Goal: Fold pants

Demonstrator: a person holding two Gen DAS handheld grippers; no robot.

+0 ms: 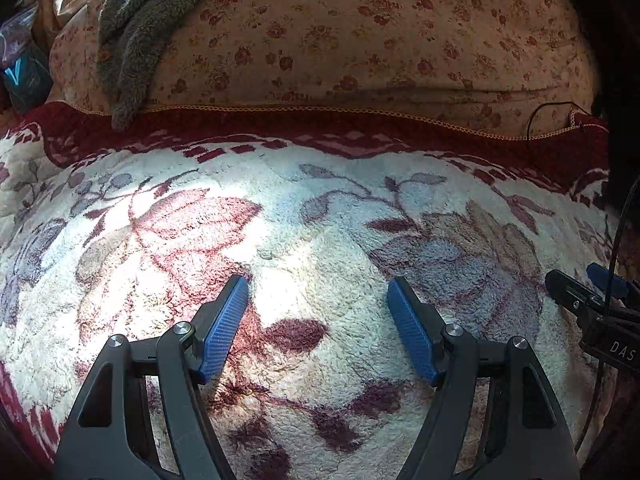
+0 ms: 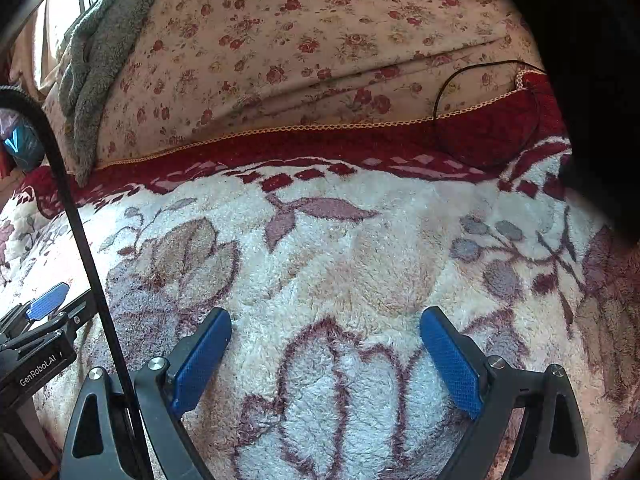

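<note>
A grey fleecy garment [image 1: 132, 40] lies bunched at the far left on the rose-print bedding; whether it is the pants I cannot tell. It also shows in the right wrist view [image 2: 96, 60] at the upper left. My left gripper [image 1: 318, 284] hovers open over the fluffy white flower blanket [image 1: 320, 208], with nothing between its blue pads. My right gripper [image 2: 326, 314] is open and empty over the same blanket [image 2: 340, 264]. Each gripper is well short of the grey garment. The right gripper [image 1: 592, 300] shows at the right edge of the left wrist view, and the left gripper [image 2: 44, 304] at the left edge of the right wrist view.
Rose-print bedding [image 1: 360, 32] rises behind the blanket's dark red border [image 1: 280, 124]. A thin black wire [image 2: 460, 76] loops at the back right. A thick black cable [image 2: 80, 232] crosses the left of the right wrist view. A blue bag [image 1: 20, 76] sits far left.
</note>
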